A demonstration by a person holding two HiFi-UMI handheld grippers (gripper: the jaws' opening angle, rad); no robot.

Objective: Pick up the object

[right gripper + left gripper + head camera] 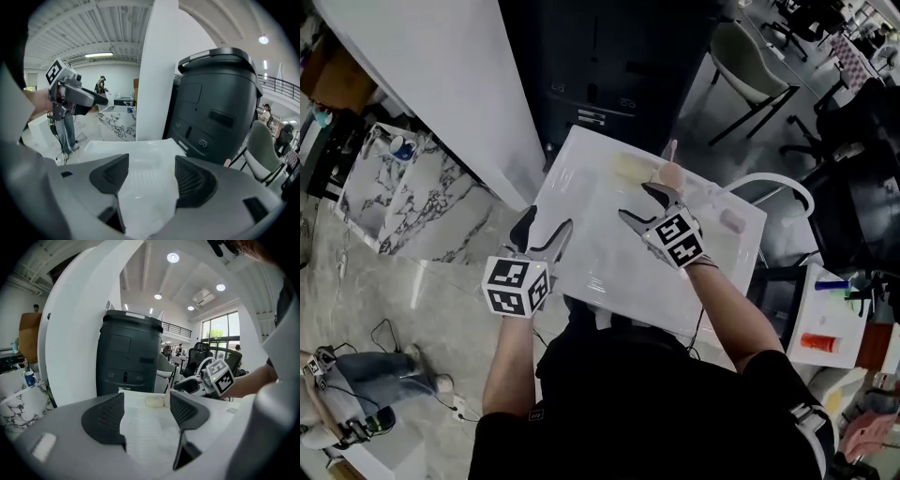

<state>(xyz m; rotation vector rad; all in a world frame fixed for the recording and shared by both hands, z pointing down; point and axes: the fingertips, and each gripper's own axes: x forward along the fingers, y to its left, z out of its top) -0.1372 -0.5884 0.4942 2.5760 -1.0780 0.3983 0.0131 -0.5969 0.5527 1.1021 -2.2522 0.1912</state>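
Note:
A pale yellow block point(629, 167) lies at the far side of the white table point(609, 272), with a pinkish object point(671, 174) just right of it. My right gripper point(637, 203) hovers open over the table, a little short of both, and holds nothing. At the table's left edge my left gripper point(547, 227) is open and empty too. The left gripper view point(145, 411) looks across the tabletop: the yellow block point(153, 401) and the pink object point(166, 399) show far off between its jaws, and the right gripper point(193, 385) hangs to their right. The right gripper view point(150, 173) shows bare tabletop between its jaws.
A dark grey bin-like machine point(609, 66) stands behind the table. A small pink item point(731, 221) lies near the table's right edge. A white curved wall point(450, 84) and a marble counter point(403, 197) are at the left; chairs point(750, 66) and a side stand point(825, 328) are on the right.

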